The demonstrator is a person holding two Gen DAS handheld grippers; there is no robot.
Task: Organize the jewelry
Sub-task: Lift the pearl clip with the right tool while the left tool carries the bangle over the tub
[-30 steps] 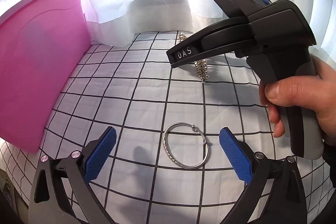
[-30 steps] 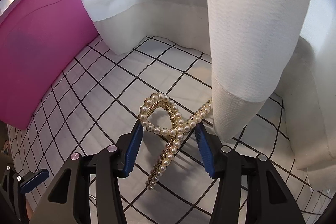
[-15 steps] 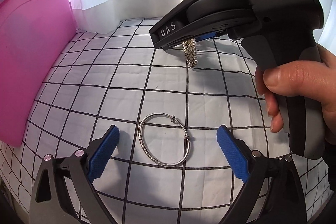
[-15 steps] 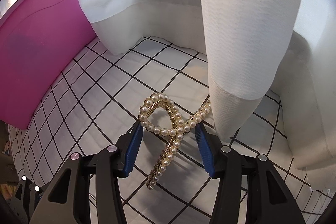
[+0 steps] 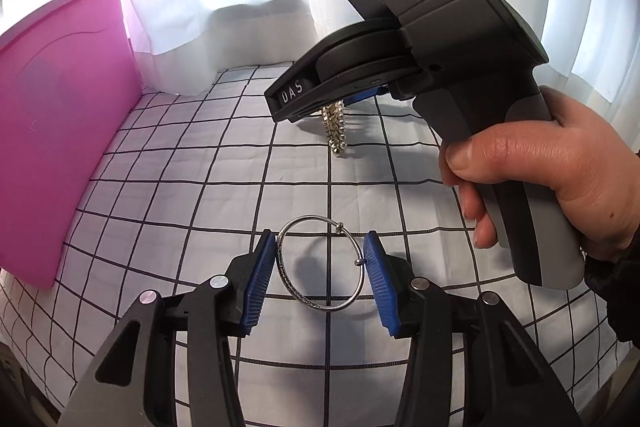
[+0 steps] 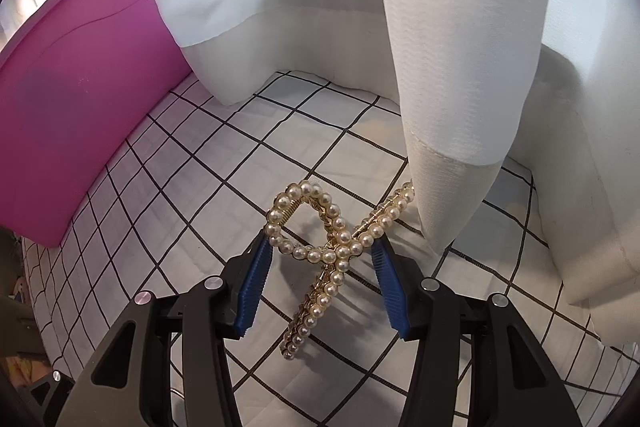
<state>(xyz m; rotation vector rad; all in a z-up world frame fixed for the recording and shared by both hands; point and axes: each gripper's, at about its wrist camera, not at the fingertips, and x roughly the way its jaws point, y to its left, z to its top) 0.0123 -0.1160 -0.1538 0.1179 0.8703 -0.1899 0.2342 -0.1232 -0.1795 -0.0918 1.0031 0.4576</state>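
A thin silver hoop (image 5: pixel 308 301) lies on the checked cloth (image 5: pixel 192 187), spanning the gap of my left gripper (image 5: pixel 320 279). The left jaws are closing, and both blue pads (image 5: pixel 260 279) touch the hoop's sides. A gold hair clip set with pearls (image 6: pixel 316 255) sits between the pads of my right gripper (image 6: pixel 322 279), which is shut on it at its looped end. In the left wrist view the same clip (image 5: pixel 336 131) hangs under the right gripper's black body (image 5: pixel 440 67), its lower end close to the cloth. A person's hand (image 5: pixel 532 163) holds that gripper's handle.
A pink plastic box (image 5: pixel 52 131) stands at the left; the right wrist view shows the box (image 6: pixel 68 115) too. White curtains (image 6: pixel 460 67) hang down to the cloth at the back and right, one fold right beside the pearl clip.
The left jaws have come in from wide apart until their pads meet the silver hoop. The right gripper keeps the same hold on the pearl clip.
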